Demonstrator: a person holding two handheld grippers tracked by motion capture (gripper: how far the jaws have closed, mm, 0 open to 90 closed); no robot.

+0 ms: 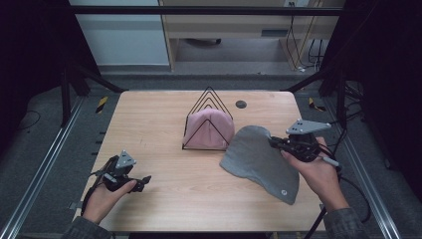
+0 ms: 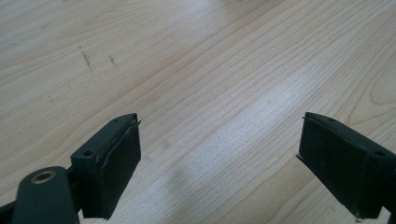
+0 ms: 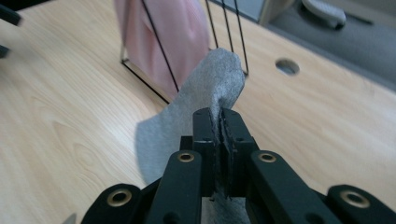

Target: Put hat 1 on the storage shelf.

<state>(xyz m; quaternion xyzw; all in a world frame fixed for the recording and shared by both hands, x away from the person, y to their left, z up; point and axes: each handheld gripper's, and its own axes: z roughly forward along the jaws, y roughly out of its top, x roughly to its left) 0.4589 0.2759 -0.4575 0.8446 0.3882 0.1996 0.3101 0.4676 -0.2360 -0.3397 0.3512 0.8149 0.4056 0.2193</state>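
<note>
Jaws of right gripper (image 3: 219, 122) clamping grey cloth (image 1: 259, 157), left gripper (image 1: 142, 181) low, spread

The worktop (image 1: 164, 164) is pale wood with a visible grain and a small round hole (image 1: 241, 104) near its far edge. Black metal frame bars (image 1: 69, 87) stand at its far corners, and metal rails (image 1: 45, 164) run along both sides over a grey floor (image 1: 219, 67). Beyond it, cables (image 1: 303, 50) hang beside a wooden desk (image 1: 224, 25).
</note>
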